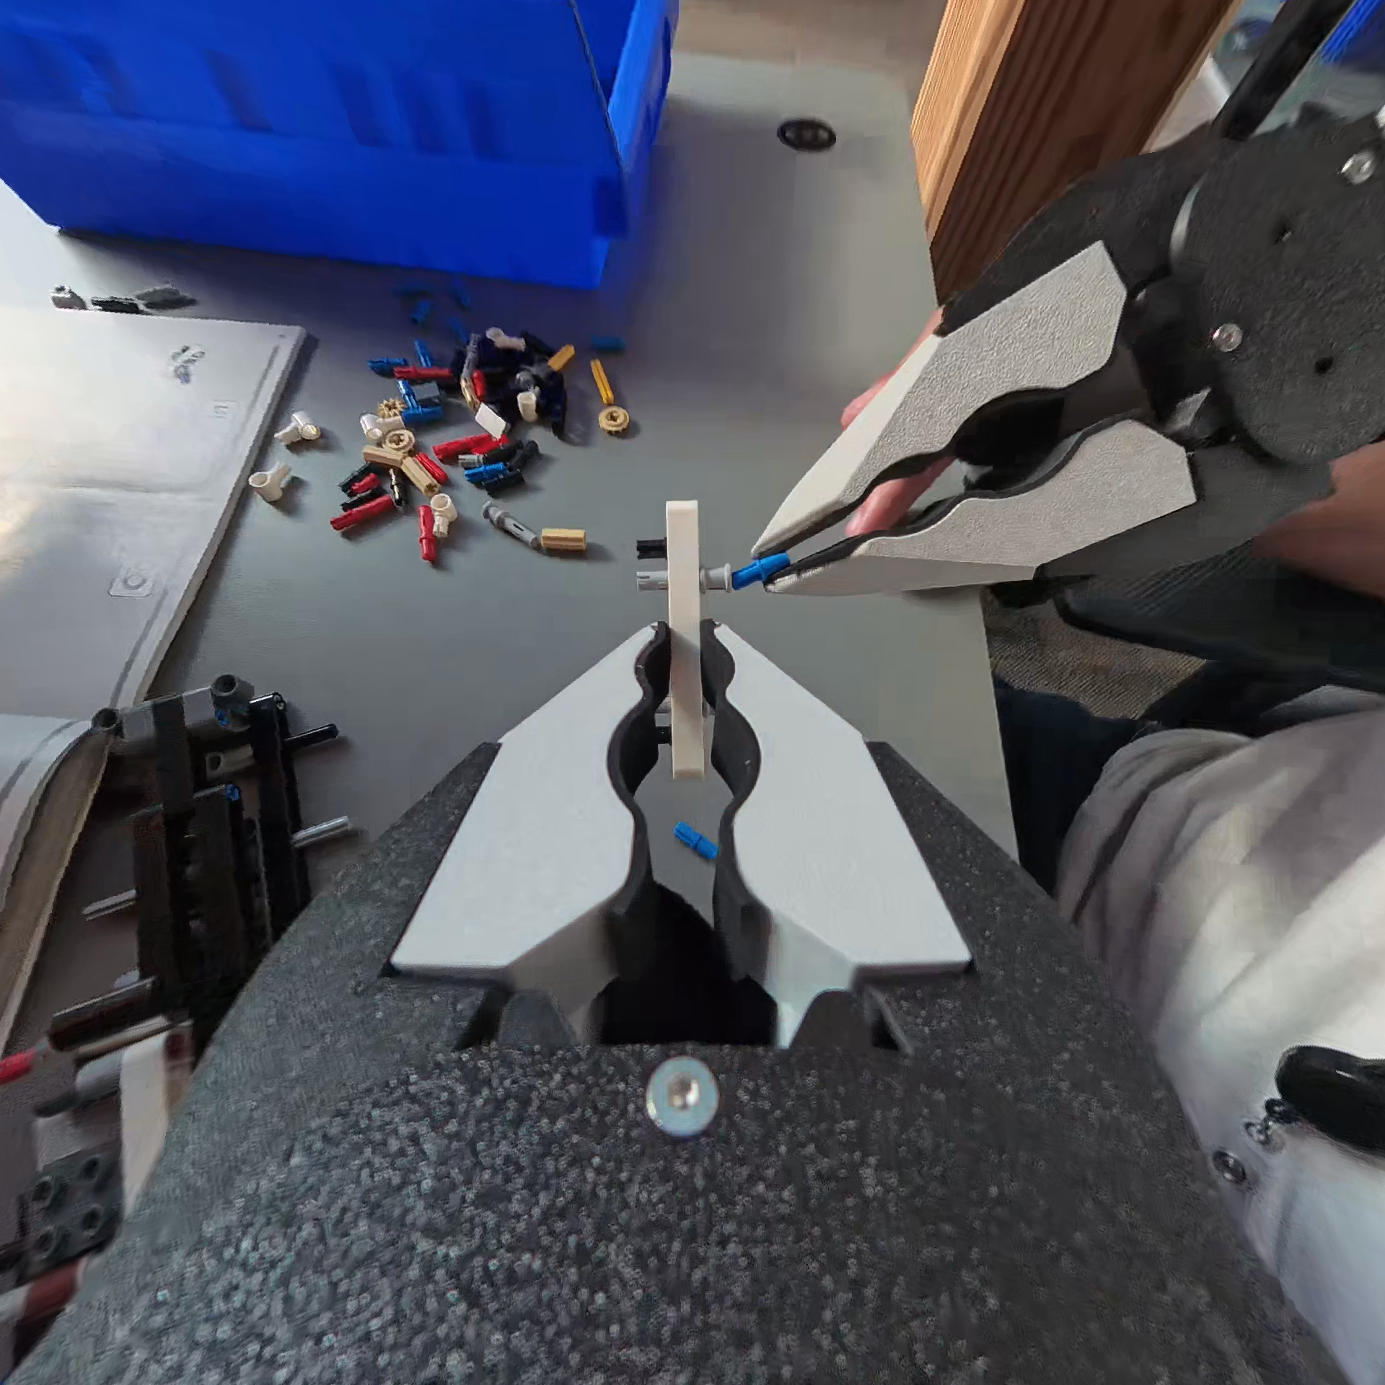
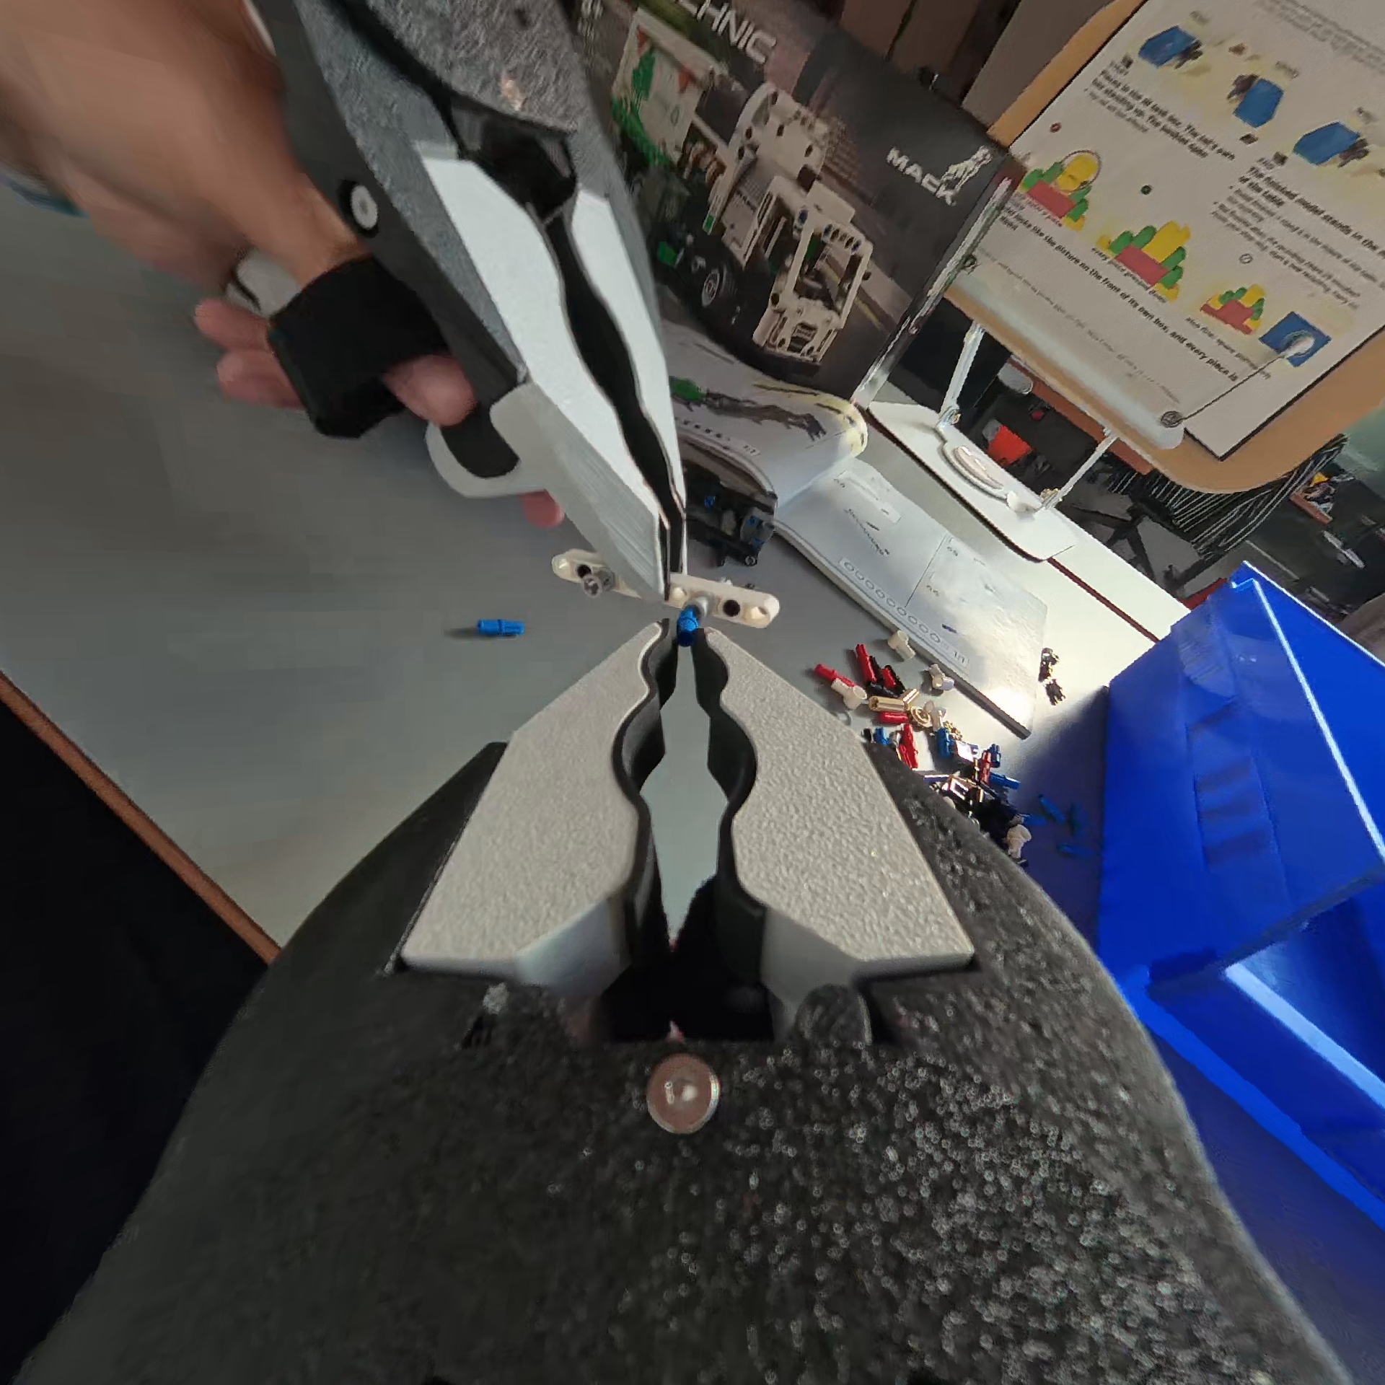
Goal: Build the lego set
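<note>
My left gripper [image 1: 683, 637] is shut on a white beam [image 1: 682, 554] and holds it on edge above the table. A black pin [image 1: 650, 545] and a grey pin [image 1: 649, 578] stick through the beam. My right gripper [image 1: 766, 578] comes in from the right, shut on a blue pin [image 1: 758, 569] whose grey tip sits at a hole of the beam. In the right wrist view the right gripper [image 2: 683, 637] holds the blue pin [image 2: 685, 623] against the white beam [image 2: 738, 604], with the left gripper [image 2: 669, 581] clamped on the beam from above.
A pile of loose pins and connectors [image 1: 457, 435] lies on the grey table [image 1: 809, 420] by a blue bin [image 1: 337, 127]. A partly built black model [image 1: 202, 809] sits lower left beside an open instruction booklet [image 1: 112, 465]. One loose blue pin [image 2: 501, 628] lies alone. The set's box [image 2: 787, 225] stands behind. The grippers are tip to tip, or close to it.
</note>
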Demonstrator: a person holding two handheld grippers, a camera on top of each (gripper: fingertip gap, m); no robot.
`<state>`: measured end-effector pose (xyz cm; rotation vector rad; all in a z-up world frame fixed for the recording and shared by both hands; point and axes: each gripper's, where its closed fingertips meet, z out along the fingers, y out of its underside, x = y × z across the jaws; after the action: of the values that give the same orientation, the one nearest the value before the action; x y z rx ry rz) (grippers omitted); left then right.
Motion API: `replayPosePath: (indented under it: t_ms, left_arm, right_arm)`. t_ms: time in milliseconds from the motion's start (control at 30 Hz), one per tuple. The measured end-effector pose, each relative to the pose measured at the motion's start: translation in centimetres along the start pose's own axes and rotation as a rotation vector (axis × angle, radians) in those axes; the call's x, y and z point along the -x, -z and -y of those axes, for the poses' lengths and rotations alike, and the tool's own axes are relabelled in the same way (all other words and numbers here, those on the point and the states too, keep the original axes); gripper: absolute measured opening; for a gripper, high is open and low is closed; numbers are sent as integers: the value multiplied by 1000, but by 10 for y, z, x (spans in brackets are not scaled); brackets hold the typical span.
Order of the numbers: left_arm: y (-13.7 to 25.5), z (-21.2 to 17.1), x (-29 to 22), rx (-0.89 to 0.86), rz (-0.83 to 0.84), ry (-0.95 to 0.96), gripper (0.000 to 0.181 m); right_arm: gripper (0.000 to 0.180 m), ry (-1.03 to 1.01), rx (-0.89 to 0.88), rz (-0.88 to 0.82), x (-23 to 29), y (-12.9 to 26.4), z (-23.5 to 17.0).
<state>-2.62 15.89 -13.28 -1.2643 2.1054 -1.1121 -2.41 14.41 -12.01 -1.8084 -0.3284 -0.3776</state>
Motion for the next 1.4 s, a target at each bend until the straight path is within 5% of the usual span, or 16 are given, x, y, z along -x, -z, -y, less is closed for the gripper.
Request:
replayPosePath:
  t_ms: [267, 733, 1100, 1400]
  left_arm:
    - [8, 11, 12, -279, -14, 240, 5]
    - [-1, 1, 8, -234, -52, 316, 5]
    - [-7, -5, 3, -168, 78, 145, 5]
    - [-2, 1, 3, -222, -45, 263, 5]
  right_arm:
    - [3, -189, -35, -26, -12, -7, 9]
    - [3, -171, 33, -84, -8, -11, 3]
    - [3, -233, 87, -35, -5, -10, -8]
    - [12, -383, -41, 162, 0, 1, 6]
